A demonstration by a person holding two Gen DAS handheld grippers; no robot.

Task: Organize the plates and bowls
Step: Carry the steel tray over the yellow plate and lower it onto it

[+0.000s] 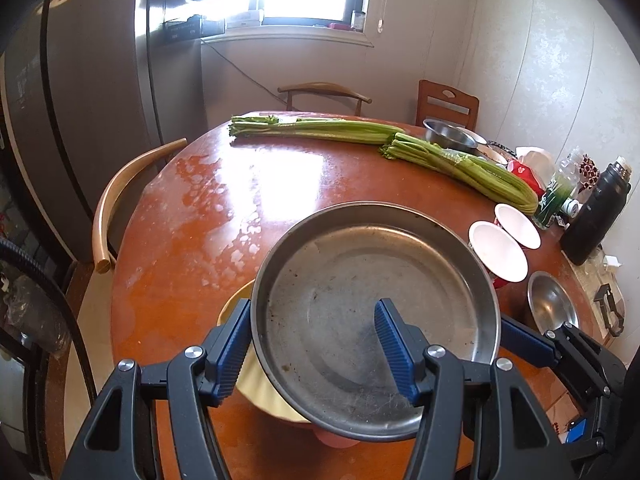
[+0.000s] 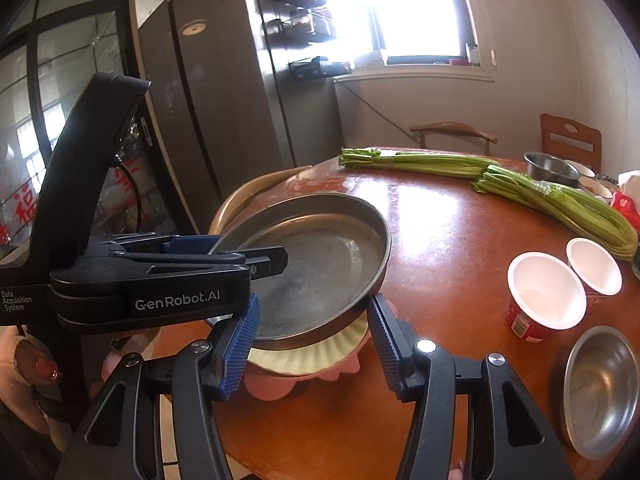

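Observation:
A large steel plate [image 1: 372, 312] is tilted above a cream plate [image 1: 256, 396] that lies on a pink plate [image 2: 272, 388] near the table's front edge. My left gripper [image 1: 310, 350] straddles the steel plate's near rim, one finger outside, one inside; from the right wrist view [image 2: 224, 260] it looks shut on that rim. My right gripper [image 2: 314, 344] is open, its fingers either side of the stacked plates' near edge, holding nothing. A small steel bowl [image 2: 600, 392] sits at the right. Another steel bowl [image 2: 550, 168] stands at the back.
Two celery bundles [image 1: 460, 160] lie across the far side of the round red table [image 1: 200, 208]. Two white cups [image 2: 548, 292] stand at the right. A black flask [image 1: 596, 212], bottles and bags crowd the right edge. Chairs surround the table; a fridge stands left.

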